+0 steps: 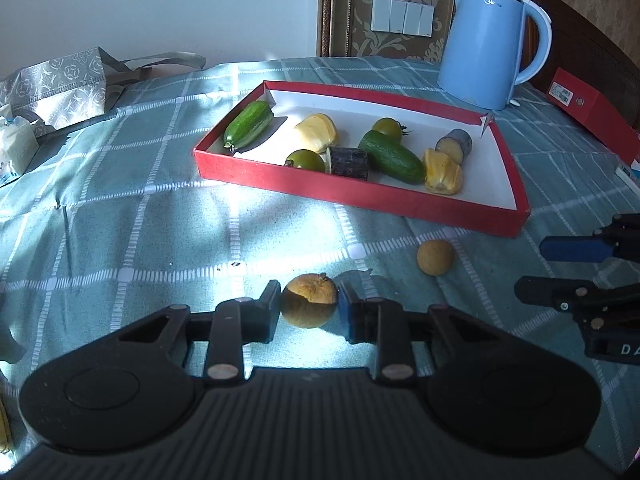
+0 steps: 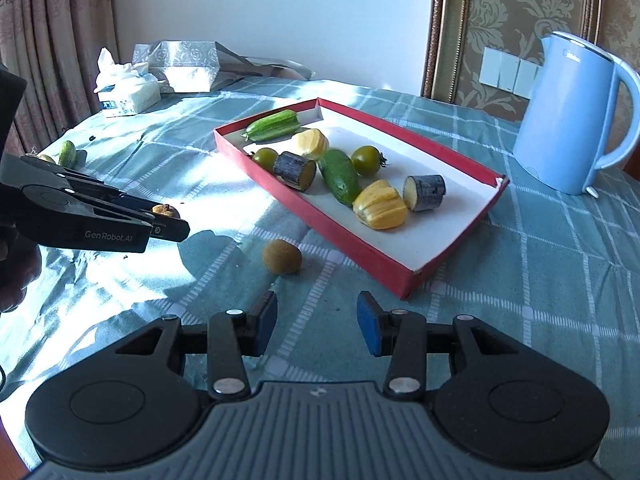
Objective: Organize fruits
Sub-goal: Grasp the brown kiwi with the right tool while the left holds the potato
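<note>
My left gripper (image 1: 309, 306) is shut on a small round brown-yellow fruit (image 1: 310, 299), held just above the tablecloth; it also shows at the left of the right wrist view (image 2: 170, 220). A second small brown fruit (image 1: 435, 257) (image 2: 281, 256) lies on the cloth in front of the red tray (image 1: 360, 196) (image 2: 360, 252). The tray holds two cucumbers (image 1: 394, 157), two green tomatoes (image 1: 306, 159), two yellow pieces (image 1: 442, 171) and two dark cut stubs (image 1: 348, 162). My right gripper (image 2: 317, 322) is open and empty, just short of the loose fruit.
A blue kettle (image 1: 486, 44) (image 2: 568, 120) stands behind the tray. A red box (image 1: 592, 108) lies at the far right. A patterned bag (image 2: 176, 66) and tissue pack (image 2: 128, 92) sit at the far left. A small cucumber (image 2: 67, 153) lies near the left table edge.
</note>
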Motion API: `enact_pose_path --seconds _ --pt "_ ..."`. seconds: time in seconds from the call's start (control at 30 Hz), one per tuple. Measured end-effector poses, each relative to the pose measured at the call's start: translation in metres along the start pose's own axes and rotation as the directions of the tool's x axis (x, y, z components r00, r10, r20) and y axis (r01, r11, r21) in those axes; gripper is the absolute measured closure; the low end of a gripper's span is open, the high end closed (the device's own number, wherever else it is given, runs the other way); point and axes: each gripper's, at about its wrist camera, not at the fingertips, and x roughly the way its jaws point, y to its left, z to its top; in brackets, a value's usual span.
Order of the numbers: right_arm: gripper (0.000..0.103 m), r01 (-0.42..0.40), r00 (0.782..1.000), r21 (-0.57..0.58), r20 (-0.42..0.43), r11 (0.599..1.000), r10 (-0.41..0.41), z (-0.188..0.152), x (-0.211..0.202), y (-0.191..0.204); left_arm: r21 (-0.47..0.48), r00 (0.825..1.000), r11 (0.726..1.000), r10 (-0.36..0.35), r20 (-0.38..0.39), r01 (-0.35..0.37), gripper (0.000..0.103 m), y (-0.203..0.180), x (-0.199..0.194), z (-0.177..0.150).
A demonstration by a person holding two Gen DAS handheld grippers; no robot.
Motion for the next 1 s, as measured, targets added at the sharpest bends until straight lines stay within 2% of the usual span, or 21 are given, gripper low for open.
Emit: enact_pose_path --seconds 0.23,0.43,0.67,0.87,1.0 --pt "0.060 -0.056 0.998 -0.058 0.001 0.997 0.057 0.020 0.032 0.014 -0.074 0.999 0.996 0.043 0.004 -0.042 0.076 0.018 -0.029 -0.010" --pt "0.060 -0.070 0.998 -0.066 -0.016 0.995 0.069 0.025 0.051 0.016 -0.145 0.997 0.986 0.075 -0.007 -0.075 0.076 0.033 -0.041 -0.019" --pt "0.061 -0.069 0.997 -0.054 -0.046 0.996 0.067 0.024 0.070 0.015 -0.176 0.995 0.979 0.103 -0.018 -0.104 0.076 0.038 -0.050 -0.028" --pt "0.073 -0.066 0.997 -0.049 -0.045 0.997 0.064 0.021 0.072 0.012 -0.192 0.995 0.976 0.100 -0.024 -0.103 0.076 0.039 -0.053 -0.031" --pt "0.074 -0.052 0.998 -0.057 -0.037 0.997 0.050 0.020 0.071 0.012 -0.190 0.995 0.976 0.100 -0.024 -0.102 0.076 0.038 -0.055 -0.030"
